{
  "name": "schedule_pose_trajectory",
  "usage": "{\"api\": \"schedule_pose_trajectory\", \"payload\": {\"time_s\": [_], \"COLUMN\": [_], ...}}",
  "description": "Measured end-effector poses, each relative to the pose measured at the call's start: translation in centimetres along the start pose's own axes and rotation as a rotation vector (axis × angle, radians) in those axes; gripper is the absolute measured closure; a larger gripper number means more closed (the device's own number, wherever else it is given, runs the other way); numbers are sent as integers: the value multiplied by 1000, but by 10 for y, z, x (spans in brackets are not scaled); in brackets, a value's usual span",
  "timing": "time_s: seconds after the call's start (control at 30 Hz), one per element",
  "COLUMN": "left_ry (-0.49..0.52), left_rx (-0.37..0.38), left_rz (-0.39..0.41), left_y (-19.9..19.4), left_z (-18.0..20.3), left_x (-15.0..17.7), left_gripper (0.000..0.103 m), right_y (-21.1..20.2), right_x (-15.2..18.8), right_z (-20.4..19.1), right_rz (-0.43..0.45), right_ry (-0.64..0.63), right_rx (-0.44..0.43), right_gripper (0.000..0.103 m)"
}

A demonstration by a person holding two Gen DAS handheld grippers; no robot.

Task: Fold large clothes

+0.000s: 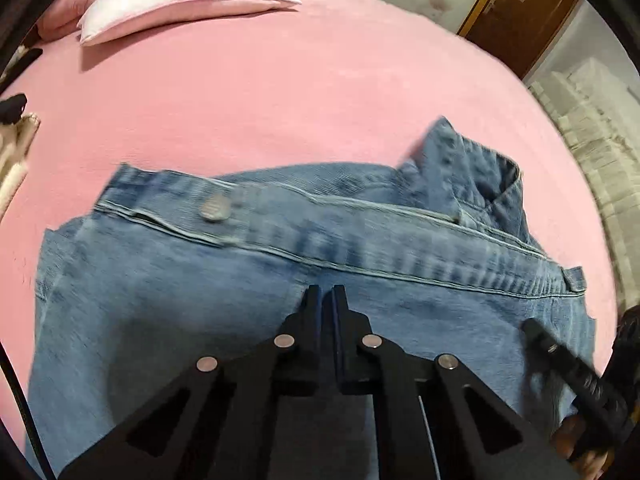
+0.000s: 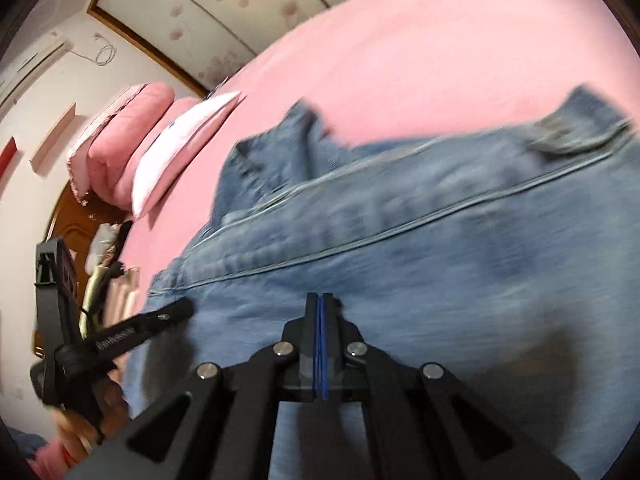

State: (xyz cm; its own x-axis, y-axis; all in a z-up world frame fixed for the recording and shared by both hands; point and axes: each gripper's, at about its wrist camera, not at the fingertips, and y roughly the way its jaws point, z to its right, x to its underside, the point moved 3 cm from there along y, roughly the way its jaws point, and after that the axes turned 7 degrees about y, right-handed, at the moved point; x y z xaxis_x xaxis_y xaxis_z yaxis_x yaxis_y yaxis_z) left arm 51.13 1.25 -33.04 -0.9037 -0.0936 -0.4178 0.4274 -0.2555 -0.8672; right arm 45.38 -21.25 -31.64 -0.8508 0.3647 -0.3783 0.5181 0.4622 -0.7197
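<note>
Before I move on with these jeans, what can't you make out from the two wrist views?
- Legs of the jeans: cut off by the lower edge, both views.
- Whether the left tongs or right tongs pinch denim: fingertips hide it.
- Waistband detail, right wrist: motion blur.
- Clutter beside the bed, left wrist: cropped.

The left black two-finger gripper [image 1: 325,294] pointed steeply downward, its jaws drawn together with only a thin slit between the tips. The right black two-finger gripper [image 2: 320,300] angled down too, blue-lined pads pressed flush. Fingers [image 1: 568,436] wrapped the right gripper's handle.
</note>
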Motion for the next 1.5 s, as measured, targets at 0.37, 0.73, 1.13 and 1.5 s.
{"api": "schedule_pose_trajectory", "payload": {"time_s": [0.37, 0.73, 1.13, 1.5], "left_ry": [-49, -105, -110, -177], "left_rx": [-112, -233, -189, -268], "left_rz": [37, 58, 161, 65], "left_y": [-25, -41, -59, -93], "left_z": [-98, -138, -144, -126], "left_x": [6, 19, 68, 106], "left_gripper": [102, 102, 102, 95], "right_y": [-103, -145, -80, 9], "right_x": [-27, -34, 4, 55], "right_z": [130, 114, -34, -105], "right_rz": [286, 308, 26, -288], "right_ry": [236, 135, 18, -44], "right_rx": [320, 654, 317, 383], "right_gripper": [103, 103, 101, 101]}}
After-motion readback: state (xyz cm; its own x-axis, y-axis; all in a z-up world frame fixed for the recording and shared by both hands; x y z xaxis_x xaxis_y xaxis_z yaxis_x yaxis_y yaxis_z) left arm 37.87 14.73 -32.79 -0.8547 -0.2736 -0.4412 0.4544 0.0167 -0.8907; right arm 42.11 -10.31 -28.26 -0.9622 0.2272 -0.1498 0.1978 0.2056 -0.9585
